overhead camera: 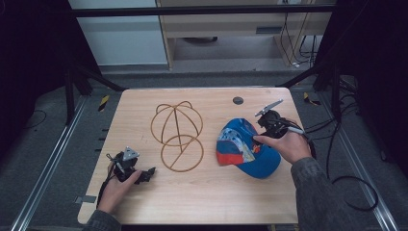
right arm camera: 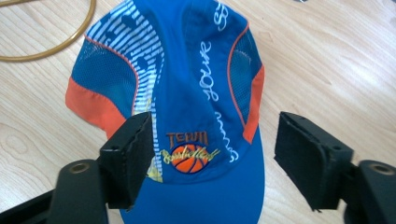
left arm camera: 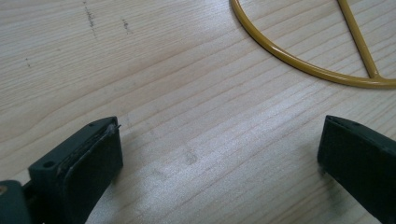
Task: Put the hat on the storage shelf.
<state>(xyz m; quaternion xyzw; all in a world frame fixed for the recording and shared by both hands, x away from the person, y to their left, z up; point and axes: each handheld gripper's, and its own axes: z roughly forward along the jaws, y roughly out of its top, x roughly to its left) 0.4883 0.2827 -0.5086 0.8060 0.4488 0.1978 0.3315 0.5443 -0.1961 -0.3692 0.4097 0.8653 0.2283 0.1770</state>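
Blue cap [right arm camera: 187, 93], embroidered "TEAM" above a basketball, lies on the table [overhead camera: 202, 202] right of the wire frame [overhead camera: 177, 136]. Right gripper [right arm camera: 212, 149] hovers over it, jaws apart, pads clear. Left gripper [left arm camera: 219, 149], jaws apart over bare wood; high view shows both hands.

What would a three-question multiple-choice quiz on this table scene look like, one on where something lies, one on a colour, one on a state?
1. Where does the wire frame lie?
A. Between the two grippers, left of the cap
B. On top of the cap
C. On the floor

2. What is the cap's main colour?
A. Green
B. Blue
C. Black

3. How do the left gripper's jaws stand?
A. Clamped on the cap
C. Shut on the wire
B. Apart over bare wood

Answers:
1 A, the high view shows the frame mid-table, beside the cap.
2 B, blue cloth with orange panels and white stripes.
3 B, the left gripper view shows bare table between the jaws.
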